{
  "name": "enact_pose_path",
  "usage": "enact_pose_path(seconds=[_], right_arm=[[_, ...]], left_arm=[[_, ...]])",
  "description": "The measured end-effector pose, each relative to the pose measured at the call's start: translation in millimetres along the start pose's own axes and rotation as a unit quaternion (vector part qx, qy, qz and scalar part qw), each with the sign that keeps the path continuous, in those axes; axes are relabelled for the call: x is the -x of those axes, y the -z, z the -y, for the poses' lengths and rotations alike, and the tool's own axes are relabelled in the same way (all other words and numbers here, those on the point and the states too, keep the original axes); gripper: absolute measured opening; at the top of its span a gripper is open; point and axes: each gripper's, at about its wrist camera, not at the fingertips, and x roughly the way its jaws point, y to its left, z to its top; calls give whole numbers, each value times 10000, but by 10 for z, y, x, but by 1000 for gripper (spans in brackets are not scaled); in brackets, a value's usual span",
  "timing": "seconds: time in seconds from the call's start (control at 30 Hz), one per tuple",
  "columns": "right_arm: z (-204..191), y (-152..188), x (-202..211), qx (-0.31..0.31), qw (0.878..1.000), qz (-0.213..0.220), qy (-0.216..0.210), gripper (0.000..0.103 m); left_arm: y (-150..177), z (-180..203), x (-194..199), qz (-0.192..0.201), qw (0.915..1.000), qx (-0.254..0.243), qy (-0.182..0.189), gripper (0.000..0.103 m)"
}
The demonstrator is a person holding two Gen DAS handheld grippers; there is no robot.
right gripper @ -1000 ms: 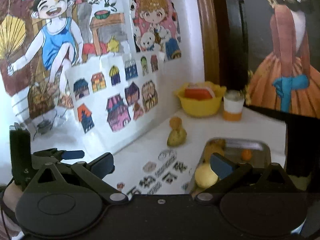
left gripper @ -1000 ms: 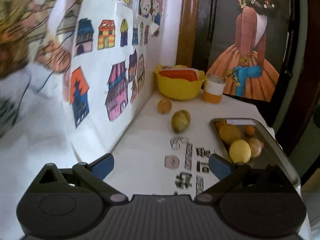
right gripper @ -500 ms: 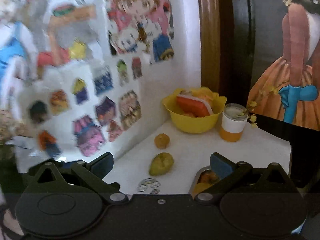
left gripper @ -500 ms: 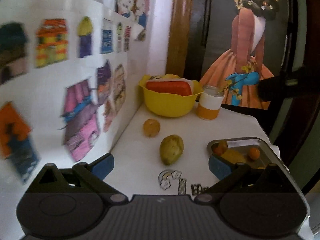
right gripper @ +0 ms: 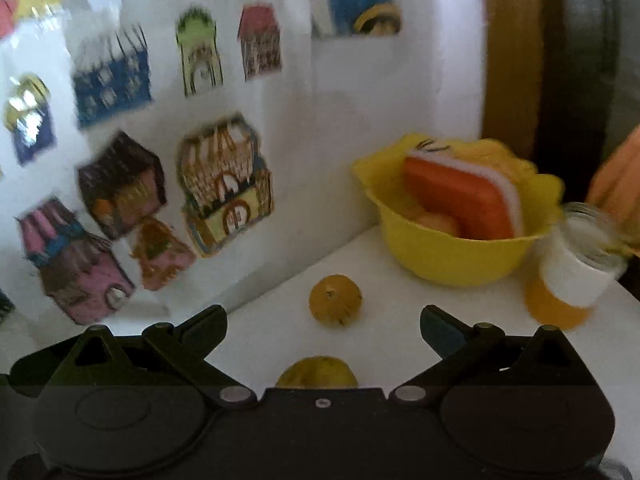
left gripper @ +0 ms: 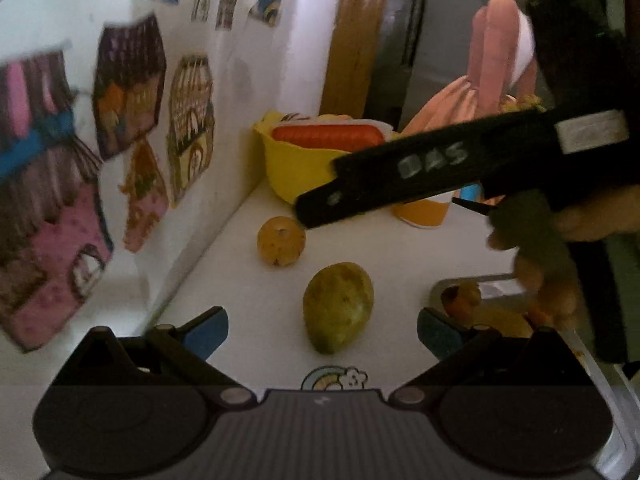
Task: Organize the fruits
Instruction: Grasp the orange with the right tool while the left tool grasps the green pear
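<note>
- Your left gripper (left gripper: 322,330) hovers over the white worktop (left gripper: 248,280), jaws spread wide and holding nothing.
- The green-yellow oval fruit (left gripper: 338,307) lies on the worktop right between its blue-tipped fingers (left gripper: 204,330).
- Your right gripper (right gripper: 323,330) has its jaws spread too, empty, with the small round orange-yellow fruit (right gripper: 335,300) just ahead of them.
- From the left wrist view, that round fruit sits beyond the oval one, near the yellow plastic bowl (left gripper: 296,170).
- The metal tray (left gripper: 472,282) at the right holds more orange and yellow fruit, partly hidden by your hand (left gripper: 552,256).
- An orange-and-white jar (right gripper: 568,272) stands beside the bowl.
</note>
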Motion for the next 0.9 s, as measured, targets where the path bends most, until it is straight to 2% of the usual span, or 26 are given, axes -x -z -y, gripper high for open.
enact_pose_path(seconds=[0.1, 0.3, 0.4, 0.57, 0.67, 0.73, 0.83, 0.9], right_arm=[[45, -59, -273, 52, 9999, -143, 33, 95], [177, -112, -683, -160, 9990, -422, 41, 86], [138, -96, -814, -25, 9980, -575, 245, 82], [83, -79, -926, 101, 9974, -682, 214, 72], [65, -84, -994, 144, 9966, -781, 198, 62], [72, -78, -1034, 97, 9964, -833, 136, 51], [55, -89, -1080, 154, 9961, -853, 136, 49], [48, -104, -1109, 280, 9959, -853, 138, 48]], left_arm=[[-7, -36, -150, -63, 9999, 89, -86, 101], [-7, -74, -357, -169, 9993, 326, 27, 93], [5, -78, -436, -230, 9990, 370, 101, 88], [-2, -74, -528, -259, 9985, 455, 163, 82], [-31, -71, -591, -288, 9981, 505, 195, 77], [-41, -57, -612, -299, 9979, 516, 242, 69], [-52, -13, -661, -356, 9982, 375, 309, 60], [-54, 6, -686, -384, 9981, 339, 330, 59]])
